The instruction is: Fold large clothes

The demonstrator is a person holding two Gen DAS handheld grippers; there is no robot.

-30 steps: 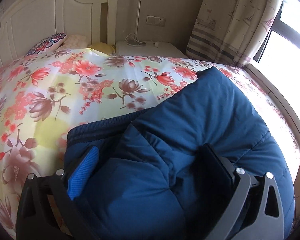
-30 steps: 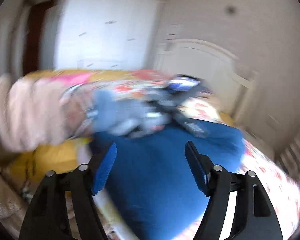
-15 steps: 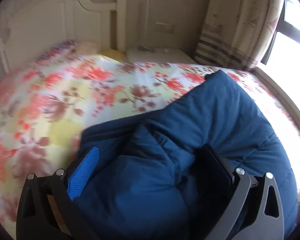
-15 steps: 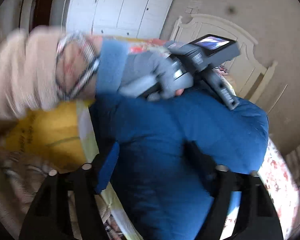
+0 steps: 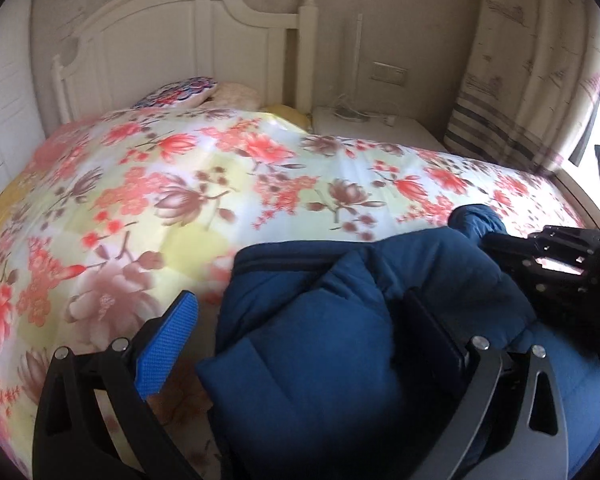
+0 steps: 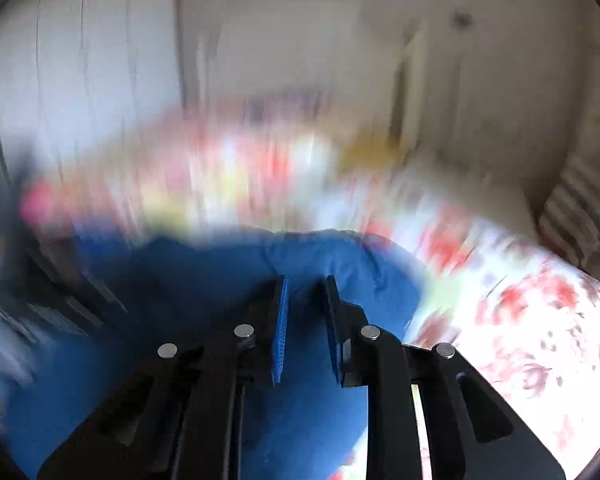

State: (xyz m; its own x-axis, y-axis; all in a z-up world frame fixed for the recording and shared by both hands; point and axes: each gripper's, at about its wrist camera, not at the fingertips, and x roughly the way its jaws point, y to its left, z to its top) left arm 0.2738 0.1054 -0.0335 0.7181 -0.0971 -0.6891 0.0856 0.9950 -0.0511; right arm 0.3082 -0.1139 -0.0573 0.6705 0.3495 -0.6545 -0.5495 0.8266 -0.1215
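where puffy quilted blue jacket bunches, left jaws spread wide, right jaws nearly closed

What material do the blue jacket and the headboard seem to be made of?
Jacket: probably padded synthetic fabric with a matte finish; it shows puffy quilted sections and soft creases. Headboard: seemingly painted wood in smooth cream-white, with moulded panels and a turned post.

Home bedroom: floral bedspread, white headboard, curtain.

Our left gripper held its jaws spread wide, while our right gripper had its jaws nearly closed.
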